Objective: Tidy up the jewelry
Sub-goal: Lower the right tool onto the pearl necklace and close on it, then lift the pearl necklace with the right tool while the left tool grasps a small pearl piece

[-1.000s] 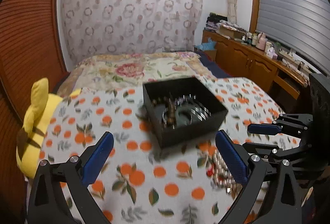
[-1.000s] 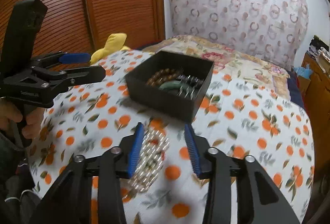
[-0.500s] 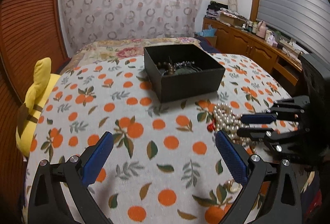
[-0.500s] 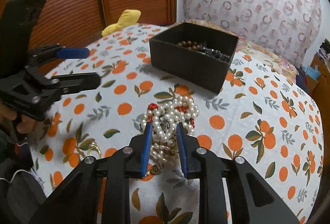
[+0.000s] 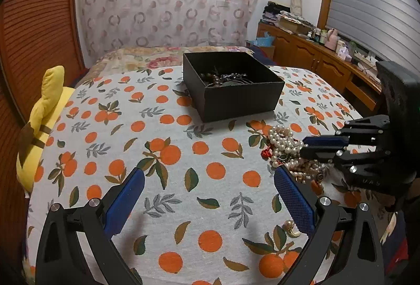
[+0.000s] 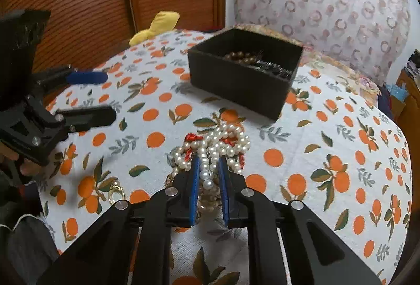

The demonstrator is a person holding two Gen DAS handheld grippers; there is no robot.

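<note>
A pile of pearl necklaces [image 6: 215,143] with red bits lies on the orange-print cloth in front of a black box [image 6: 236,80]. The box holds brown beads and dark jewelry [image 6: 260,62]. My right gripper [image 6: 208,161] is shut on a pearl strand in the pile. In the left wrist view the pile [image 5: 286,146] sits at the right with the right gripper [image 5: 304,147] on it, and the box [image 5: 236,98] stands behind. My left gripper [image 5: 207,180] is open and empty above the cloth.
A small gold ring piece [image 6: 115,193] lies on the cloth left of the pile; it also shows in the left wrist view [image 5: 290,227]. A yellow plush toy [image 5: 39,127] lies at the left edge. Wooden cabinets [image 5: 315,62] stand at the right.
My right gripper came down onto the pearl pile and closed on a strand. The left gripper drew back and lowered, staying open.
</note>
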